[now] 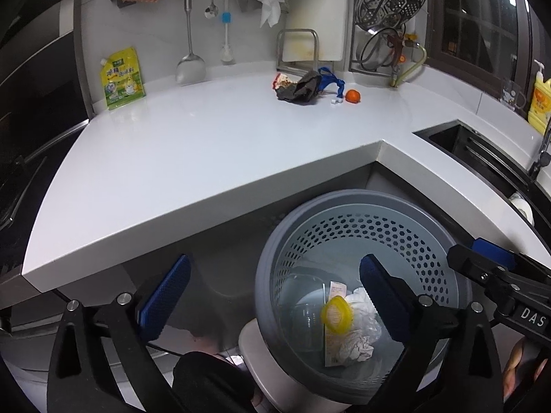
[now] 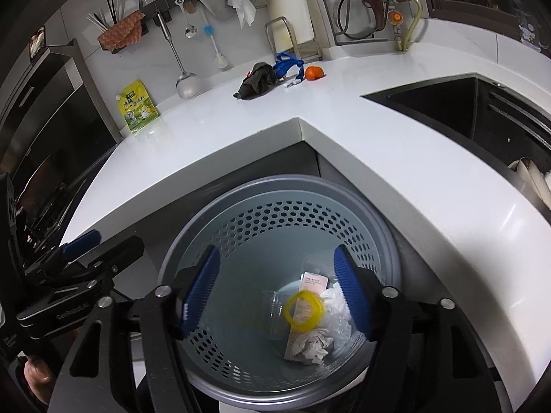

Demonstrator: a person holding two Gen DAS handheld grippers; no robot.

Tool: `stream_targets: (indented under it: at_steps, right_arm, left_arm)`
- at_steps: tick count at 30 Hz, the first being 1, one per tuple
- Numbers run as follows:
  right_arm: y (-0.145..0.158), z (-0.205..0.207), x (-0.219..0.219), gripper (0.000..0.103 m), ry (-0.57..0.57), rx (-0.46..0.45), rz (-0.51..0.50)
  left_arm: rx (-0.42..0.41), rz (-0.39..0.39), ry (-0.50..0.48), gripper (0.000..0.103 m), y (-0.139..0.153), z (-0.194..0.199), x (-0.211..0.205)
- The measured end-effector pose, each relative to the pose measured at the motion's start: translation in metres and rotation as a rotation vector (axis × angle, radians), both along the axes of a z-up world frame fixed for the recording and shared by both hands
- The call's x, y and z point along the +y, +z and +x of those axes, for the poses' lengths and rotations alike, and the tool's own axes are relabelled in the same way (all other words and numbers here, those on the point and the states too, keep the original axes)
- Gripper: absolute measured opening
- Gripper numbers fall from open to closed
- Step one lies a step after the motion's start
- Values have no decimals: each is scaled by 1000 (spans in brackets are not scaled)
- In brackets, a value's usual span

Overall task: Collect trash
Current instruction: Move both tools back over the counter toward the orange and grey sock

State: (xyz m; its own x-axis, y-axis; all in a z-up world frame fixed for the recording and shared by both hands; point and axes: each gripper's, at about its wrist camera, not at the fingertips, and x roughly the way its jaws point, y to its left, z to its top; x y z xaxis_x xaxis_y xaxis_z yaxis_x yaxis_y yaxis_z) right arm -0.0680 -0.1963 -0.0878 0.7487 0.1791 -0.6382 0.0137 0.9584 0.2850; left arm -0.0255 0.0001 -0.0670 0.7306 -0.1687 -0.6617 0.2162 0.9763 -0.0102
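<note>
Held both grippers over the bin, which stood on the floor in the inner corner of the L-shaped counter. Kept the left gripper spread wide with nothing between its blue pads, one pad outside the bin's rim and the other above its opening. Kept the right gripper apart too, empty, both pads above the bin's mouth. Saw the trash at the bottom of the bin: a yellow ring lying over a card, crumpled paper just beside it toward the near wall, and clear plastic touching the paper on the side toward the sink. Saw more left on the counter near its back edge: a dark rag bunched over a wrapper, a blue strap touching the rag, a small white bit just beside the strap's end, and an orange near that. Saw a yellow-green pouch standing at the counter's far left corner against the wall, well apart from the rag pile. Saw the sink sunk into the counter's right arm.
</note>
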Motion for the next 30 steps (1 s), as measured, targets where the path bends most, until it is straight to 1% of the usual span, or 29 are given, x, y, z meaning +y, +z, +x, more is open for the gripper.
stream_targets:
  at_steps: [3,5,10,15,19,24,30]
  right_arm:
    - [5,0,3,73,-2,-2,-23]
    - [9,0,4,77,-2,-4,-34]
    - [15,1,7,80,-15,-1,-44]
    - [22,2,9,80,-60,-8,-93]
    - [33,3,9,80,-107,-50,-155]
    - [44,9,7,80,-138,-90,-173]
    - [55,21,13,80,-126,-125,-252]
  left_arm:
    - [-4,-14,11,97,3,1,4]
    - [-9,-24,12,97,5,1,6]
    - [-40,-47,25,97,14,0,11]
    - [-54,-42,48,97,18,2,16]
    - [-60,-40,66,97,21,6,20]
    - [-77,-30,89,97,27,9,22]
    - [-92,-48,94,97,39,17,22]
